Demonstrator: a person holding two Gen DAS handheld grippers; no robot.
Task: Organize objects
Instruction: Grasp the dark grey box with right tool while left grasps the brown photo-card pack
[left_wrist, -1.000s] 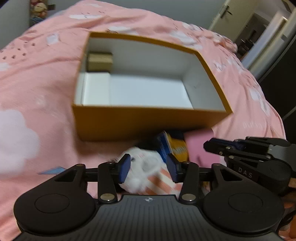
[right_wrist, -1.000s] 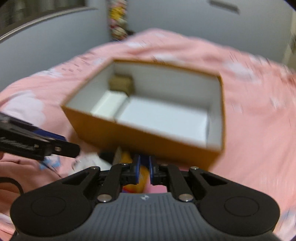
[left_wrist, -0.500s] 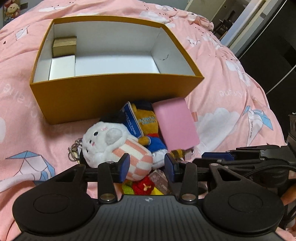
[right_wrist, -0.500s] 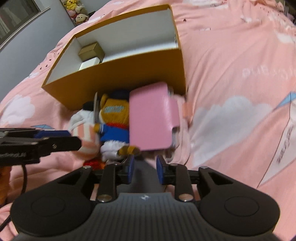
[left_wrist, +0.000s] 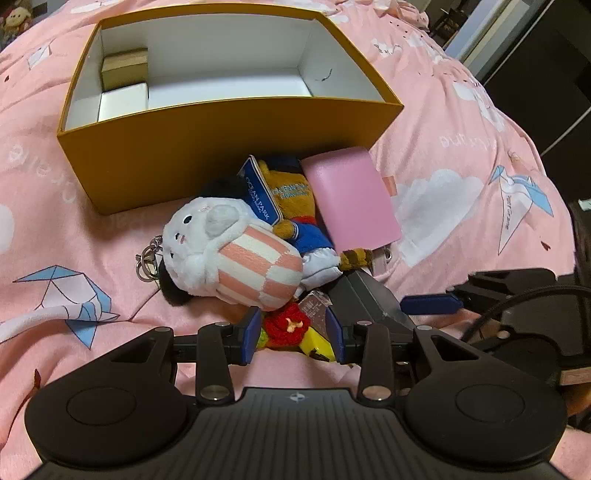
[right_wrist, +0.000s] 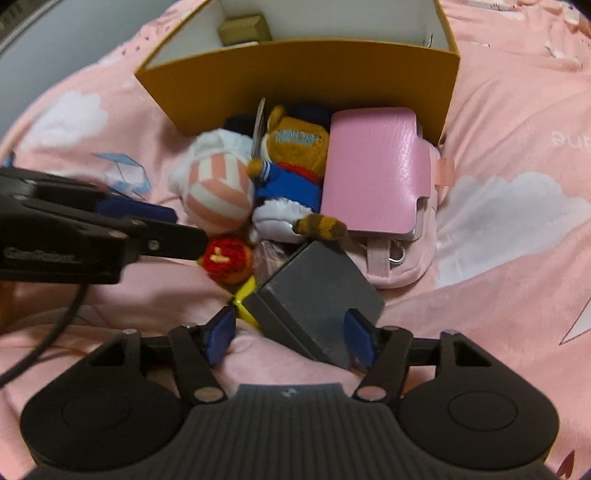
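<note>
A: How far along was the tidying?

B: Barely started, I'd say. The yellow box sat open on the far side of the bed, with only a small gold box and a white box in its far left corner. Everything else lay in a heap just near of it: a white plush toy with a pink striped body, an orange plush in blue clothes, a pink wallet to the right, a red knitted flower and a grey box nearest of all.

A: And the left gripper?

B: The left gripper hung over the near edge of the heap, its jaws about a third open and closing. The red flower and a yellow scrap lay between them, but I couldn't see the pads pressing on either, so it had hold of nothing.

A: The right one?

B: The right gripper pointed steeply down at the grey box, its jaws wide and opening. The box sat between them at an angle; its right edge looked just beside the right pad, the left pad stood clear. No grip that I could see. So the whole heap was left to go into the box
</note>
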